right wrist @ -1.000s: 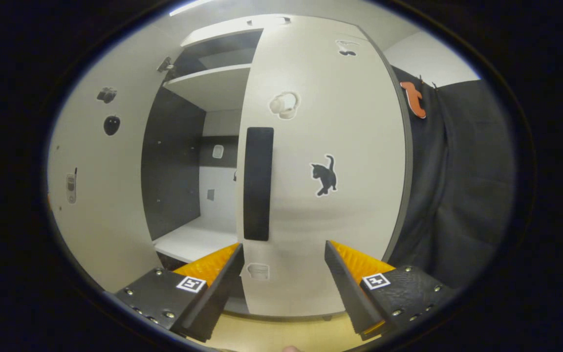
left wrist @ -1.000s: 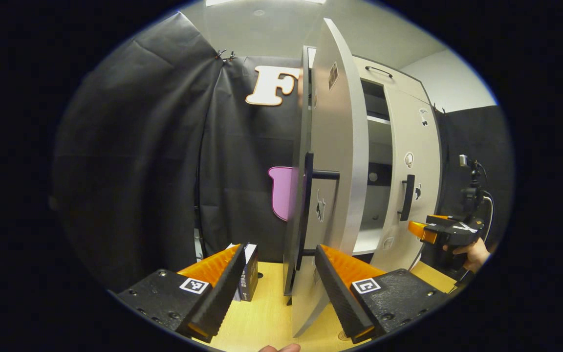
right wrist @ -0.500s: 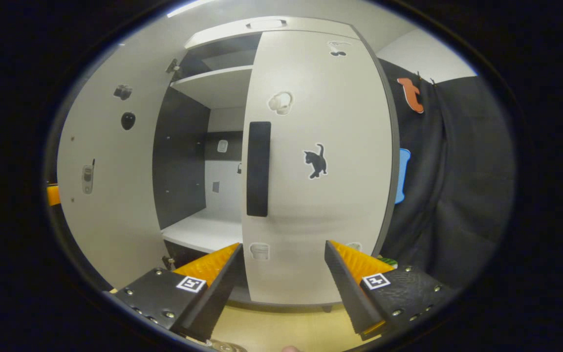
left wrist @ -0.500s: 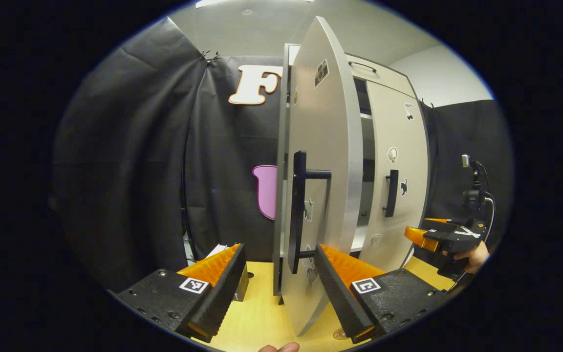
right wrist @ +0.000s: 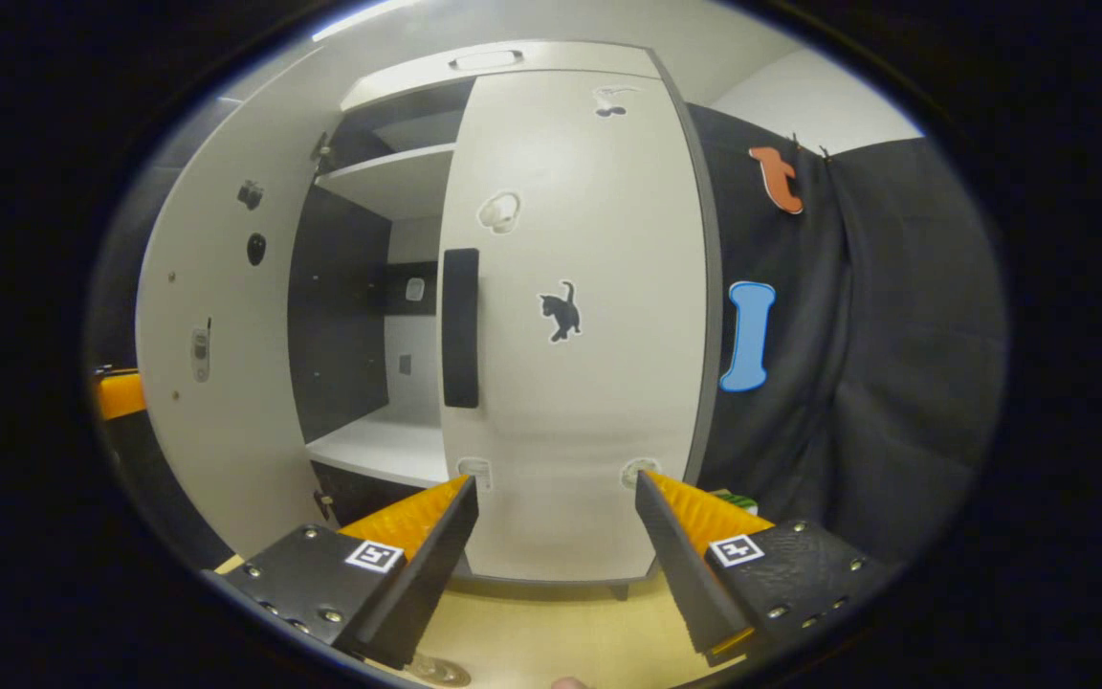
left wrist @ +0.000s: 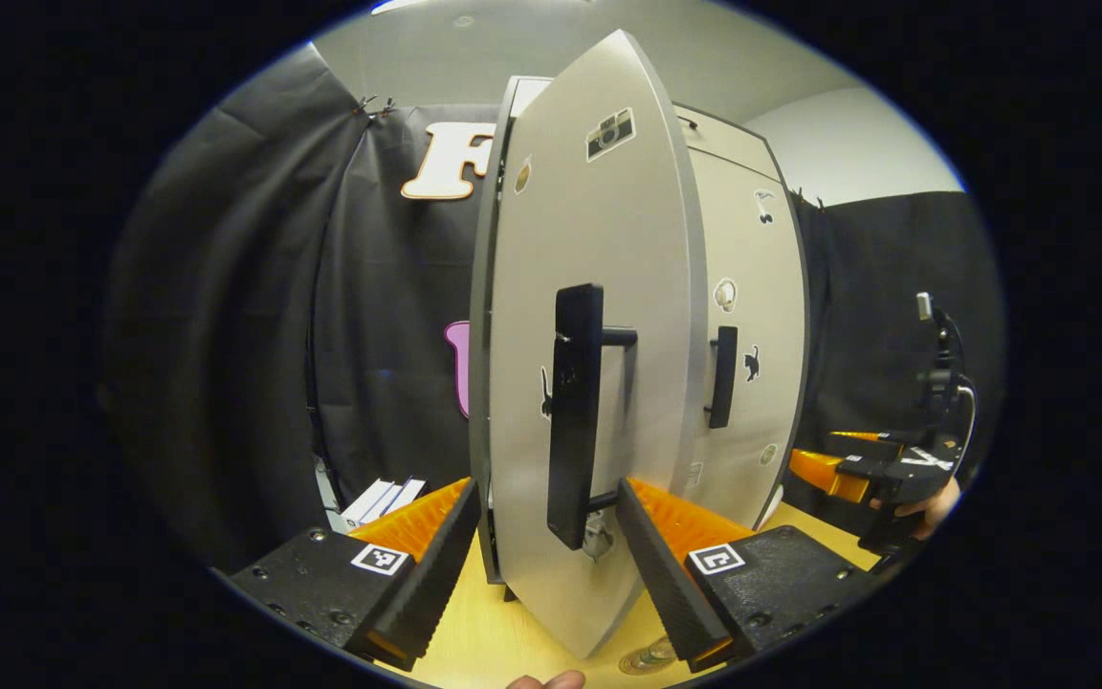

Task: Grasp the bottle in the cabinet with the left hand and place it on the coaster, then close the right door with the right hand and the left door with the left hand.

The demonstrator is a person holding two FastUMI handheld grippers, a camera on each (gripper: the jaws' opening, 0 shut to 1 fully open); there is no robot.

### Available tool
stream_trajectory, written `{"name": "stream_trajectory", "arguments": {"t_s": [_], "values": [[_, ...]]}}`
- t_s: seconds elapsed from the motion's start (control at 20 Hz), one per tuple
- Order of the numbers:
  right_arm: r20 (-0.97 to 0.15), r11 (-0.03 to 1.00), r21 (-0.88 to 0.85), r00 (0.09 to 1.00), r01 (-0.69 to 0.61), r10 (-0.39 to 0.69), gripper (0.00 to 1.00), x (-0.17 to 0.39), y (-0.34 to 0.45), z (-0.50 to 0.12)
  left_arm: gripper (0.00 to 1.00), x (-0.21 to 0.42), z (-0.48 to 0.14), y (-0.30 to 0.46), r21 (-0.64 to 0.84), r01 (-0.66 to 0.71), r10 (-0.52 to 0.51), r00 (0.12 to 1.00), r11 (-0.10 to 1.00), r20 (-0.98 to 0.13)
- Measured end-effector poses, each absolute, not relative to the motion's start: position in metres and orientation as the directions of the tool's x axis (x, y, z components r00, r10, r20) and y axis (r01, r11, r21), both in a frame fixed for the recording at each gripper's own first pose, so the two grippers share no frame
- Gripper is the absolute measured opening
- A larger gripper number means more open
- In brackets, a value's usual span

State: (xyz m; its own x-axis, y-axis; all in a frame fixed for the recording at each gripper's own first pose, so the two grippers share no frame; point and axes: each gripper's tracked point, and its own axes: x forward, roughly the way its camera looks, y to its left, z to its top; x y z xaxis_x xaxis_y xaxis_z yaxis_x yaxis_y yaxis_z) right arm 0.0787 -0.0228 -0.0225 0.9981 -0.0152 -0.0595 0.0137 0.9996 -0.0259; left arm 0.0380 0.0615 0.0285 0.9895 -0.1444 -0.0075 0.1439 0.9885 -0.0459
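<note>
— 2 doors on the cabinet [right wrist: 551,57]: how do they stand?
— Item 1, right door [right wrist: 589,364]: shut flush, cat sticker beside its black handle. Item 2, left door [left wrist: 599,316]: part open, swung toward the front, shelves visible behind it in the right gripper view.
— Left gripper [left wrist: 546,536]?
— Fingers spread wide, gripping nothing; the left door's black handle [left wrist: 572,411] stands between them, farther on.
— Right gripper [right wrist: 556,536]?
— Equally wide, empty, facing the right door over the wooden table [right wrist: 561,641]. The left gripper view shows it held in a hand off to the side.
— Bottle?
— Only a round glassy bit at the table's near edge [left wrist: 651,657]; I cannot tell whether that is the bottle or the coaster.
</note>
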Motion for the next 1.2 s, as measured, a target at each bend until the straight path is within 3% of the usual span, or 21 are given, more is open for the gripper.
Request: {"name": "stream_trajectory", "arguments": {"t_s": [0.35,0.55,1.2], "values": [[-0.050,0.999,-0.023,0.999,0.022,-0.023,1.00,0.069,-0.042,-0.016,0.89,0.065,0.028,0.012,-0.106,0.212,-0.213,0.977,0.971,0.005],[-0.038,0.999,-0.018,0.999,0.038,-0.038,1.00,0.064,-0.060,-0.009,0.97,0.094,0.028,-0.015,-0.107,0.204,-0.204,0.979,0.973,0.015],[-0.042,1.000,0.008,0.999,0.008,-0.007,1.00,0.064,-0.074,-0.003,0.97,0.177,0.032,-0.062,-0.043,0.159,-0.158,0.987,0.986,0.044]]}}
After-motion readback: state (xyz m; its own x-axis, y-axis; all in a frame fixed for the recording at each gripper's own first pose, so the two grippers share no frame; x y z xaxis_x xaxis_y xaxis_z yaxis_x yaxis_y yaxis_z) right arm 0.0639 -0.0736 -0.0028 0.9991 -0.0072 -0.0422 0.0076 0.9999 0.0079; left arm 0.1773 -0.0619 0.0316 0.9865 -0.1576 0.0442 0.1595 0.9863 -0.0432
